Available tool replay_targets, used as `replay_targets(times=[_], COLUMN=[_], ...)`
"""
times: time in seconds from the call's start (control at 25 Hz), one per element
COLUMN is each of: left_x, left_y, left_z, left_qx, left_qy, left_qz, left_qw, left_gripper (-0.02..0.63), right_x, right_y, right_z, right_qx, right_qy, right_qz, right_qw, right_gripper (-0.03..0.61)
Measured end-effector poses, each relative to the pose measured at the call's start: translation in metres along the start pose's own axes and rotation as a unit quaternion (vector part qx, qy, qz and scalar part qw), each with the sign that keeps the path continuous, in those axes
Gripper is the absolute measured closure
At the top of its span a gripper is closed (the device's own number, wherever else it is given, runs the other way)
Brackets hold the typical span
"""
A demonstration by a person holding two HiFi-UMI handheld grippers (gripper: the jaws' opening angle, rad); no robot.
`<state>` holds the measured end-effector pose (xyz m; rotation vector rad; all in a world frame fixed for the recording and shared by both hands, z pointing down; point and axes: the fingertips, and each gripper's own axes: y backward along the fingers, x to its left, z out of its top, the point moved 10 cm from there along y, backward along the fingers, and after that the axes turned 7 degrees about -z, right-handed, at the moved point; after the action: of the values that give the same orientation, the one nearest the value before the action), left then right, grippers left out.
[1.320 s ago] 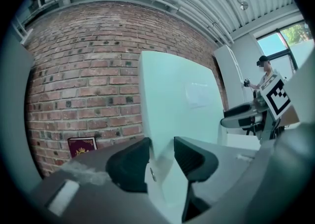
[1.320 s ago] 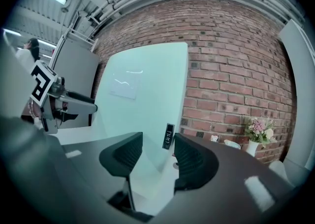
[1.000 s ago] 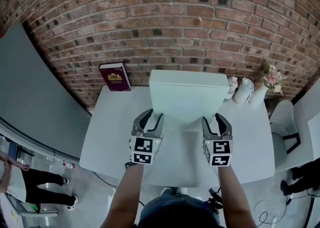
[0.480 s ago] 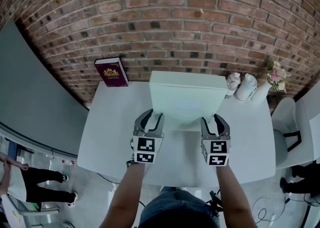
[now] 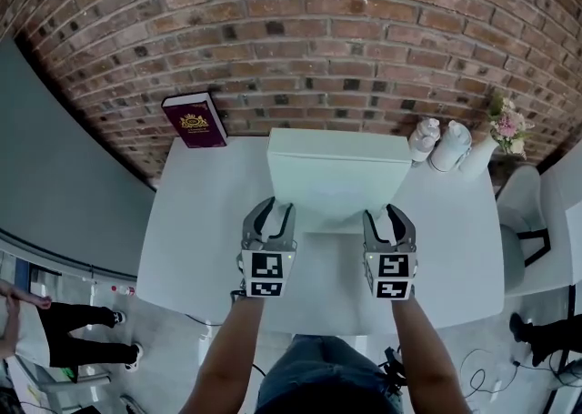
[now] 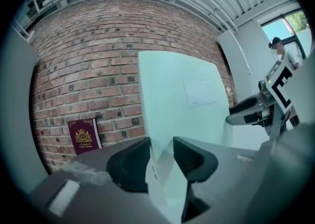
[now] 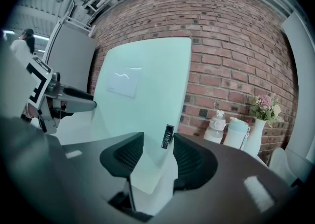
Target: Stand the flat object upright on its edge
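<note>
1. White panel (image 5: 336, 176) stands upright mid-table and blocks the centre reach to the brick wall (image 5: 291, 30).
2. Left of panel: bare table (image 5: 195, 221), wide lane. Only a maroon book (image 5: 195, 119) at the back corner, against the wall.
3. Right of panel: narrower lane. Two bottles (image 5: 436, 143) and a flower vase (image 5: 480, 156) crowd the back corner near the panel.
4. Chair (image 5: 520, 230) off the table's right side.

The white board's (image 6: 172, 100) lower corner is hidden between the left gripper's (image 6: 161, 144) fingers (image 6: 128, 166), and the other corner sits likewise in the right gripper (image 7: 158, 142). The print on the label (image 7: 168, 136) and on the maroon book (image 5: 195, 118) is too small to read. The head view's left edge cuts off a person (image 5: 55, 330).
</note>
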<state>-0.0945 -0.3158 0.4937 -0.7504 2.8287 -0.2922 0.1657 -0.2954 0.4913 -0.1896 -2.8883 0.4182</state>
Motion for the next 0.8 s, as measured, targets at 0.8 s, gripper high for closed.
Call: replay_targets(times=[0.8], left_x=[-0.004], left_y=[0.011], left_z=[-0.021], left_qx=[0.014], left_qy=[0.014], left_qz=[-0.019], left_qw=[0.9996], left_gripper=[0.46], right_x=[0.012], right_y=[0.014], right_z=[-0.015], right_qx=[0.008], right_qy=[0.01], right_qz=[-0.007], right_qw=[1.0], right_gripper=[0.389])
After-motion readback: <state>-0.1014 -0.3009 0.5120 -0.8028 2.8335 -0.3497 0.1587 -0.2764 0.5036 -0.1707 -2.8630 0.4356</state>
